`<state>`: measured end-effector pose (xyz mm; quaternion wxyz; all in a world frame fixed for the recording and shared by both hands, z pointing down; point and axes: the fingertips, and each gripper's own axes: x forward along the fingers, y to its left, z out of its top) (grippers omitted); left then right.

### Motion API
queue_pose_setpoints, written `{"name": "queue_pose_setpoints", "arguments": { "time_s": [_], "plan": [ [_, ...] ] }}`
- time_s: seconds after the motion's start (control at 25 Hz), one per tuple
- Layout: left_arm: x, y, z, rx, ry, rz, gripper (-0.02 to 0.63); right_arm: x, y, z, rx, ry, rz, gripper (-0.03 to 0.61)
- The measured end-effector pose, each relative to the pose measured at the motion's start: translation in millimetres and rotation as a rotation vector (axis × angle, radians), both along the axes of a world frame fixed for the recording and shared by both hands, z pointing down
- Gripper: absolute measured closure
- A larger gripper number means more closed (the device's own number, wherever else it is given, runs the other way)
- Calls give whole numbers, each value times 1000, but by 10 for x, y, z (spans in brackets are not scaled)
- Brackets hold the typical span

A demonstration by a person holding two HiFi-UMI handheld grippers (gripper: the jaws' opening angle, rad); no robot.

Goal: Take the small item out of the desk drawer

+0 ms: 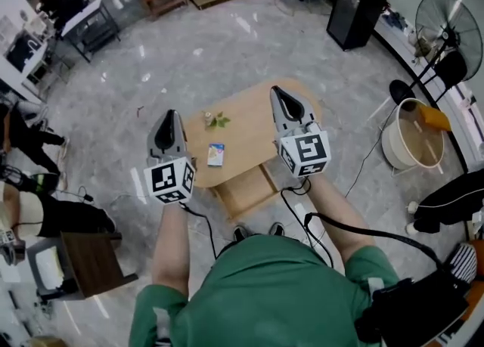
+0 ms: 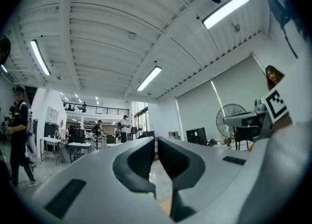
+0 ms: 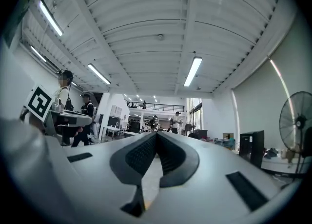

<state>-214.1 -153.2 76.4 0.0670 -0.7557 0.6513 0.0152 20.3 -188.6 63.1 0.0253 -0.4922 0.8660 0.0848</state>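
A light wooden desk stands on the floor below me, its drawer pulled out toward my feet. A small blue-and-white item lies on the desktop near the front edge. My left gripper is held high over the desk's left end, shut and empty. My right gripper hovers over the right end, also shut with nothing in it. In both gripper views the jaws point level across the hall, left gripper and right gripper, with the pads together.
A small can and a leafy sprig sit on the desktop. A white tub, a standing fan and a black cabinet stand to the right. A brown box and seated people are at the left.
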Motion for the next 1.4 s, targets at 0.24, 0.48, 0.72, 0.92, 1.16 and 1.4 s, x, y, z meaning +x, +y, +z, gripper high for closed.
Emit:
{"name": "queue_pose_setpoints", "arguments": {
  "time_s": [0.24, 0.48, 0.72, 0.92, 1.16, 1.4],
  "plan": [
    [213, -63, -41, 12, 0, 42, 584, 147, 5, -25, 12, 10, 20, 556],
    [10, -33, -12, -10, 7, 61, 584, -97, 41, 22, -13, -16, 24, 555],
    [967, 19, -130, 3, 14, 133, 584, 799, 309, -135, -7, -7, 79, 555],
    [830, -112, -108, -4, 12, 119, 584, 647, 159, -95, -8, -15, 66, 556],
    [689, -115, -91, -3, -5, 75, 584, 517, 52, -22, -4, -25, 27, 557],
    [629, -97, -62, -5, -17, 42, 584, 459, 0, 34, -6, -29, -3, 557]
  ]
}}
